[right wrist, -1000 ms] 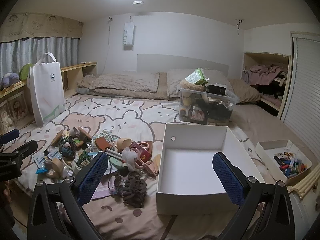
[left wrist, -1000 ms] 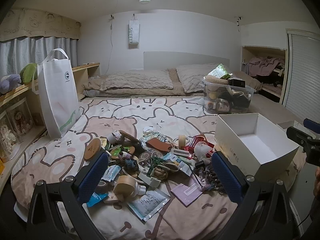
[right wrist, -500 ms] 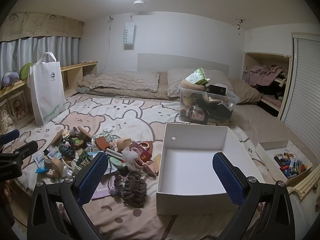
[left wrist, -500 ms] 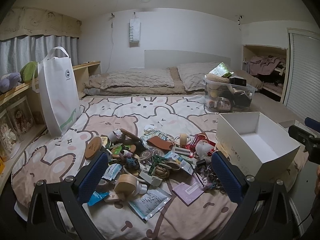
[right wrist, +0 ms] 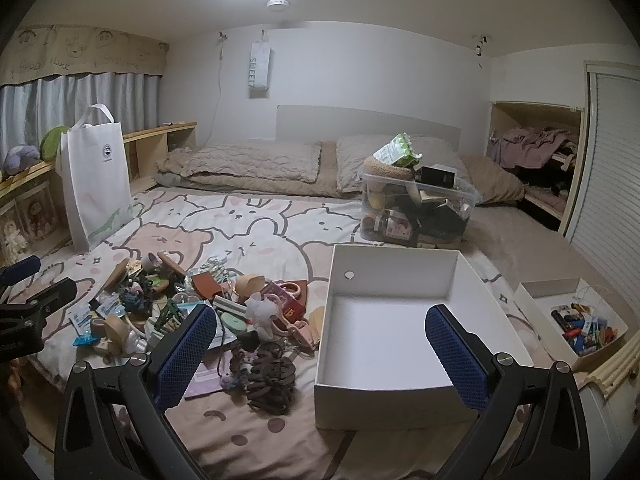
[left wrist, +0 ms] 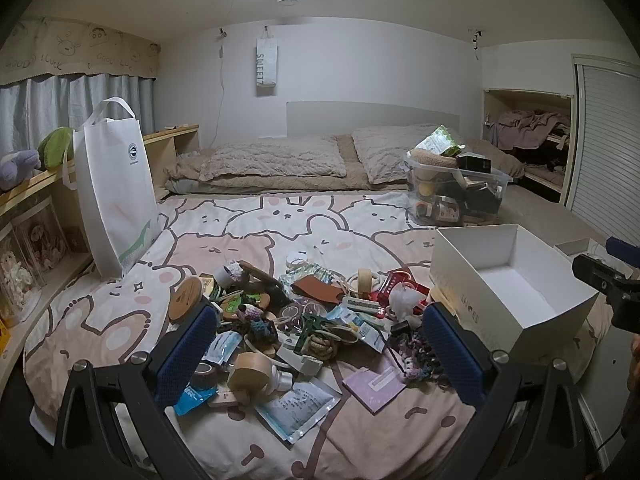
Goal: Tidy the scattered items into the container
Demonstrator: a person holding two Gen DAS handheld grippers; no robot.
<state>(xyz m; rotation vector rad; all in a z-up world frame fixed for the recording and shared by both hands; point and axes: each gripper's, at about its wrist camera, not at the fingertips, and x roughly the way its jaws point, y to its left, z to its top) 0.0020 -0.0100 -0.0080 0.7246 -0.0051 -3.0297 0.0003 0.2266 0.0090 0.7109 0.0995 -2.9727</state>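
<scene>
While both views show almost the same scene as a second ago, the left wrist view has crept slightly nearer the pile of scattered items (left wrist: 304,320), which sits a little lower and larger between the fingers. The left tool (left wrist: 320,356) is released, its blue pads spread wide with nothing between them, hanging above the near edge of the pile. The right tool (right wrist: 322,354) is likewise released and empty, framing the front wall of the white box (right wrist: 400,316), which has not moved and holds nothing.

The pile lies on the bed (left wrist: 248,216), on a cartoon-animal bedspread, just left of the white box; tape rolls, packets, a round wooden disc and a dark hair claw are among it. A white tote bag (left wrist: 114,196) stands upright at the bed's left edge beside a low wooden shelf. Behind the box a clear plastic bin (right wrist: 416,212) is heaped full, near two pillows at the headboard. A smaller tray of small coloured things (right wrist: 576,320) sits to the right of the box.
</scene>
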